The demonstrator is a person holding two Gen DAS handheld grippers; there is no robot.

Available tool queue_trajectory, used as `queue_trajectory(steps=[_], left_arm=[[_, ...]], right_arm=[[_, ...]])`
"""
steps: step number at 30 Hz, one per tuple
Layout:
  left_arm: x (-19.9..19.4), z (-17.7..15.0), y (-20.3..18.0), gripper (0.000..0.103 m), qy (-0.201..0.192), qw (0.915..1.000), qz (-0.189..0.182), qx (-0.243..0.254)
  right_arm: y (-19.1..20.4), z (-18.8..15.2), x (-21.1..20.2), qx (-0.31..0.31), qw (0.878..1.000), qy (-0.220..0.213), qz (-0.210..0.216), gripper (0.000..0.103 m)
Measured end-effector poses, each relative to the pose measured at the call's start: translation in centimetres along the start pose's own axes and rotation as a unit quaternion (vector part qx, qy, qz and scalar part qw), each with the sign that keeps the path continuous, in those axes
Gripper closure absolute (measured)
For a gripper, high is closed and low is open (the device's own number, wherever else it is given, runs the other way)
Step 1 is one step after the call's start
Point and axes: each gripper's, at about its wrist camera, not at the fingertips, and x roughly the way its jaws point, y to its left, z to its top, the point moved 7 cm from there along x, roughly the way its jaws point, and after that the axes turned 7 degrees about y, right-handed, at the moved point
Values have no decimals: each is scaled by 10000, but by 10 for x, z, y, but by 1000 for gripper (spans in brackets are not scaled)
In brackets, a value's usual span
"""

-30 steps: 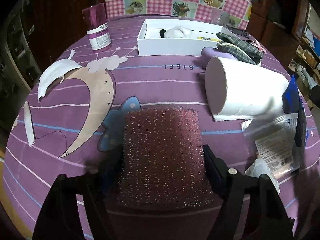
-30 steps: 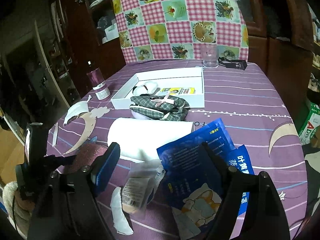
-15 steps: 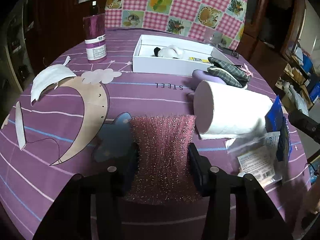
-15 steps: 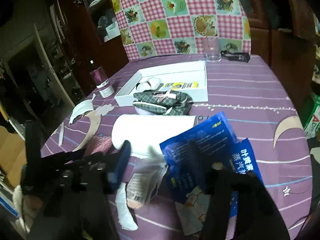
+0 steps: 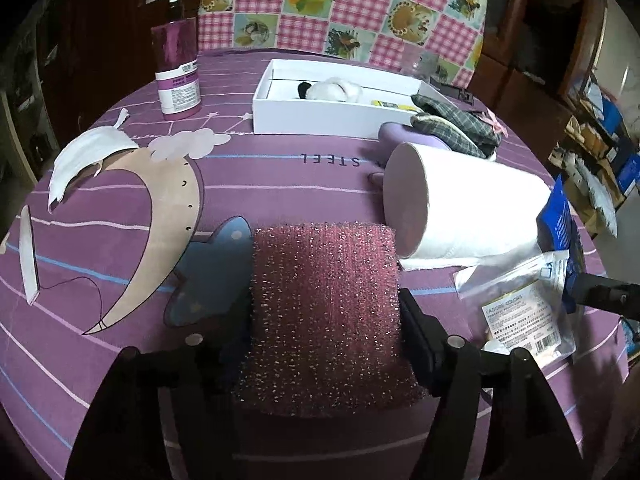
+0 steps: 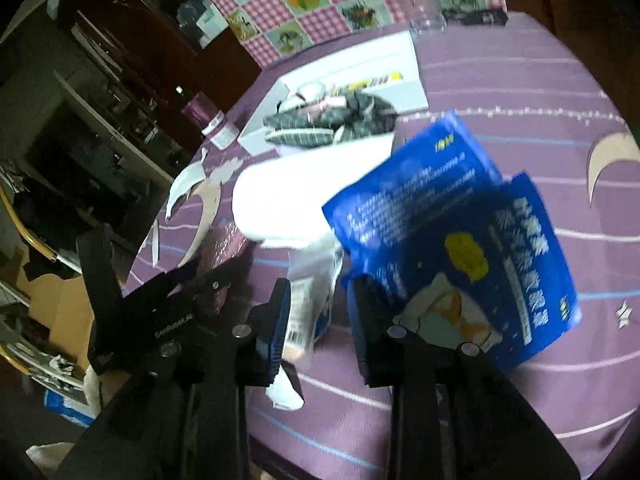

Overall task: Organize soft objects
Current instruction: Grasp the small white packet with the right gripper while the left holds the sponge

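Observation:
My left gripper (image 5: 326, 332) is shut on a pink glittery sponge (image 5: 324, 312) and holds it just above the purple tablecloth (image 5: 260, 176). A white paper roll (image 5: 460, 208) lies on its side just right of the sponge. A white box (image 5: 332, 114) at the back holds a white plush toy (image 5: 334, 90). A plaid cloth (image 5: 456, 124) lies by the box. My right gripper (image 6: 318, 324) has its jaws partly closed around a clear packet (image 6: 310, 308), beside a blue packet (image 6: 452, 240). The right view is tilted and blurred.
A purple pump bottle (image 5: 178, 68) stands at the back left. A white face mask (image 5: 86, 156) lies on the left. A clear labelled packet (image 5: 520, 312) lies at the right. A glass (image 6: 428, 20) stands behind the box. A chair with a checked cover (image 5: 340, 8) is behind the table.
My left gripper has closed on the pink sponge and lifted it slightly. My right gripper has narrowed its jaws, tilted and moved in around the clear packet.

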Motion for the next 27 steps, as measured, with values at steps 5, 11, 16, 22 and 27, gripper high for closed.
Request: queue_trajectory(steps=[5, 11, 16, 22, 27], left_arm=[[0, -1, 0, 34, 7, 10000, 27, 25], [-1, -1, -1, 34, -4, 10000, -15, 0], [-1, -1, 0, 34, -7, 10000, -31, -10], [0, -1, 0, 33, -8, 10000, -35, -15], [0, 0, 0, 33, -5, 10000, -24, -10]], right_arm=[[-1, -5, 12, 24, 9995, 280, -107, 72], [4, -8, 7, -90, 9996, 231, -101, 77], [5, -13, 6, -119, 9992, 371, -20, 85], [21, -19, 10, -330, 9974, 568, 290, 94], [21, -8, 22, -120, 9972, 656, 335, 94]])
